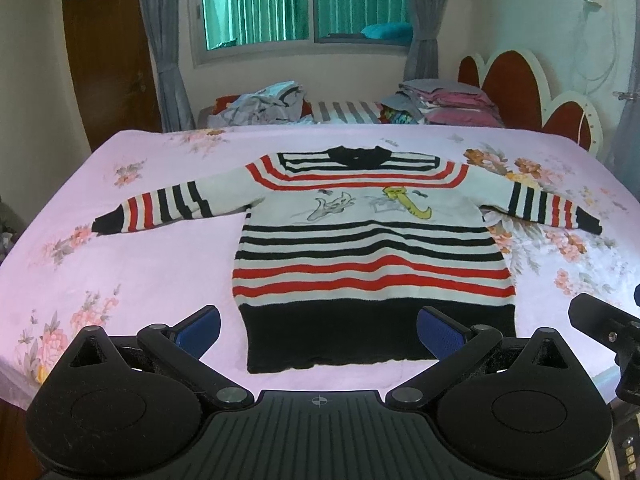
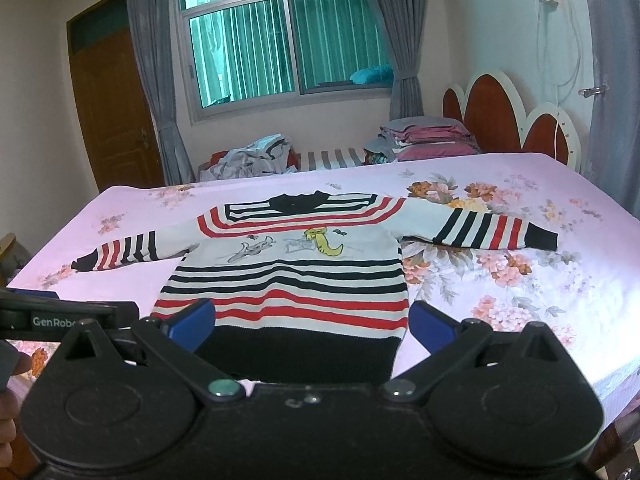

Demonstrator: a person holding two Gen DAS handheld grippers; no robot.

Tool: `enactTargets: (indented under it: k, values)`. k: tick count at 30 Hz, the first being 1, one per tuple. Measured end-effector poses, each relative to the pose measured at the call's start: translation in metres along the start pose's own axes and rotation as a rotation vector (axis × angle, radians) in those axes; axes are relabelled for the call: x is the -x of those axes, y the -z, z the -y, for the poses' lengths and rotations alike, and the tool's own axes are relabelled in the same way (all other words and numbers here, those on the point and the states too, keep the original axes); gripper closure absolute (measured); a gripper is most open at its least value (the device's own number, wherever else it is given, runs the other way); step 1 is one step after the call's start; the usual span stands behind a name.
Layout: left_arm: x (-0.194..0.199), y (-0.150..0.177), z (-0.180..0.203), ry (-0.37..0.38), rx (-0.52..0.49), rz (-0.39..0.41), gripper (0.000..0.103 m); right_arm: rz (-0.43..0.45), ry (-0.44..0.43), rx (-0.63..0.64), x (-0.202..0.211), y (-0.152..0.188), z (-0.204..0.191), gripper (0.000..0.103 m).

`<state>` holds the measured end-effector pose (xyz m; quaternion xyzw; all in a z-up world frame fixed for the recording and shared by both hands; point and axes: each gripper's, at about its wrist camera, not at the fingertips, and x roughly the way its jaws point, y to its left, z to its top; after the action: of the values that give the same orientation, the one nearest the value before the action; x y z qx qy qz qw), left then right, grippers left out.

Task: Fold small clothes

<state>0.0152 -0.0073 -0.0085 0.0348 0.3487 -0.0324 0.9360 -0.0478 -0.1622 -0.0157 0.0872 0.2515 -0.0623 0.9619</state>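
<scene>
I have the striped sweater (image 1: 372, 248) spread flat and face up on the pink floral bedsheet (image 1: 152, 264), collar toward the far side, black hem toward me, both sleeves stretched out left and right. Laid open like this, every edge I might need to grab is exposed, which I read as the setup for a first fold that has not yet begun.

My left gripper (image 1: 318, 330) hangs just above the near edge of the bed with its blue pads spread wide and nothing between them; the hem sits in the gap of its view. My right gripper (image 2: 312, 322) is likewise spread wide and empty, looking at the hem from slightly to the right, with the left tool's body showing at the left margin of its view. Both sit side by side at the hem, I'd say because it is the nearest edge to reach.

Far behind the sheet, a loose heap of clothes (image 1: 272, 106) lies on the left and a neat stack of folded items (image 1: 444, 102) on the right, by the headboard (image 1: 532, 96). I take the heap as what waits and the stack as what's done
</scene>
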Motion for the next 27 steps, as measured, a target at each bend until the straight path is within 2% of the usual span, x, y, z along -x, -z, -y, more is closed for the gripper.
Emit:
enactTargets:
  k: [14,27]
  values:
    - [-0.036,-0.016,-0.010,-0.011,0.004,-0.043,0.000,-0.035,0.003,-0.003,-0.033,-0.008,-0.004,0.000]
    - [-0.090,-0.044,-0.027,-0.012,0.012,-0.074,0.000,-0.056,0.017,-0.018,-0.086,-0.027,-0.009,0.000]
